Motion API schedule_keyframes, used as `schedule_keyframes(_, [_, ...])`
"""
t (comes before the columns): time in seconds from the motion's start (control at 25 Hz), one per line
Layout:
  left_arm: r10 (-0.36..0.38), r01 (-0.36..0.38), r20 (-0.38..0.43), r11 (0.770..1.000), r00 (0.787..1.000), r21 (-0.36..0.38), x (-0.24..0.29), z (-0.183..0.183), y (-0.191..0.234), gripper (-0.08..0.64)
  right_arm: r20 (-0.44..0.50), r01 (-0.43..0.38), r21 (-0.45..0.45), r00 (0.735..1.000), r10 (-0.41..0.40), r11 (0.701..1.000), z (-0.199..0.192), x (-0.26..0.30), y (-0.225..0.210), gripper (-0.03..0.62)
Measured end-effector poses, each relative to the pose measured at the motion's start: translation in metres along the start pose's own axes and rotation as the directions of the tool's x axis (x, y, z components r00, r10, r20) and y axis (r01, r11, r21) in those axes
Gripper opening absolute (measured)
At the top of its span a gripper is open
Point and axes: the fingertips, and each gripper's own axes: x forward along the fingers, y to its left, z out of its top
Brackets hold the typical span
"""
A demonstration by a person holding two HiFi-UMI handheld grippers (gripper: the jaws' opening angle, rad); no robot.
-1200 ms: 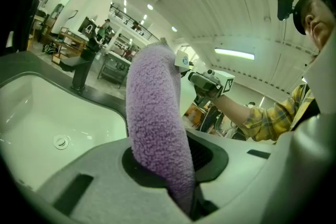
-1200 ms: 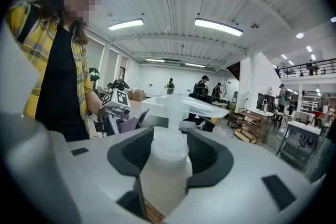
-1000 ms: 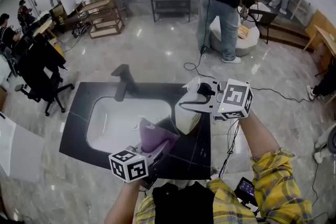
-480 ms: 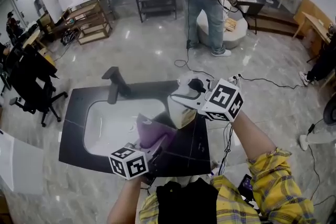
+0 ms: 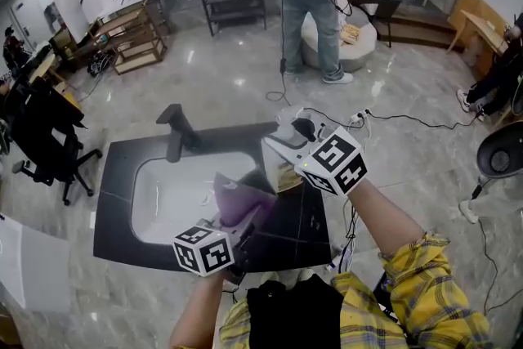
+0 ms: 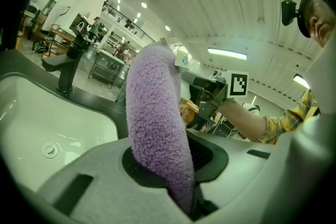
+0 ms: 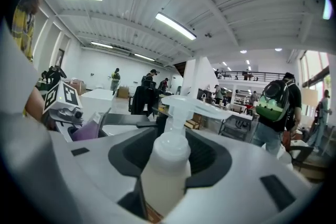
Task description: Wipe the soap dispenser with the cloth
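Note:
A white soap dispenser (image 5: 280, 173) with a pump top hangs over the right side of the black counter (image 5: 118, 184), and my right gripper (image 5: 288, 153) is shut on its body. In the right gripper view the bottle (image 7: 164, 165) fills the gap between the jaws, pump head (image 7: 190, 107) pointing right. A fluffy purple cloth (image 5: 240, 201) stands up out of my left gripper (image 5: 248, 225), which is shut on it just left of and below the dispenser. The left gripper view has the cloth (image 6: 155, 128) rising from the jaws, with the right gripper (image 6: 216, 93) beyond it. Cloth and bottle are close but apart.
A white sink basin (image 5: 167, 190) is set into the counter, with a black faucet (image 5: 174, 129) at its far edge. Past the counter are glossy floor tiles, a cable (image 5: 384, 118), a standing person (image 5: 310, 4), a black office chair (image 5: 45, 131) and shelving tables.
My right gripper has turned with the dispenser in it, swinging the bottle a little to the left towards the cloth. The left gripper and cloth have stayed put.

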Motion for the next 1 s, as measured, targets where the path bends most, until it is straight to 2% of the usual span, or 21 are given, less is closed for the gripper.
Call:
schedule_keyframes(0.24, [-0.015,0.015,0.013,1.000,1.000,-0.005,0.001,0.005,-0.005,0.057,-0.023,0.136,0.032,0.991,-0.135,0.990,0.000,-0.004,-0.007,0.172])
schedule_keyframes(0.68, [-0.052,0.049,0.036,0.996,0.998,0.074,0.005,0.023,-0.020,0.057,-0.041,0.281,0.050,0.959,-0.279,0.958,0.000,-0.007,-0.012,0.175])
schedule_keyframes(0.8, [-0.070,0.065,0.041,0.993,0.997,0.101,0.008,0.026,-0.025,0.057,-0.025,0.287,0.052,0.958,-0.286,0.956,0.001,-0.007,-0.013,0.181])
schedule_keyframes(1.0, [-0.125,0.108,0.069,0.972,0.990,0.209,0.015,0.041,-0.038,0.057,0.042,0.219,0.132,0.973,-0.226,0.967,0.003,-0.021,-0.009,0.193])
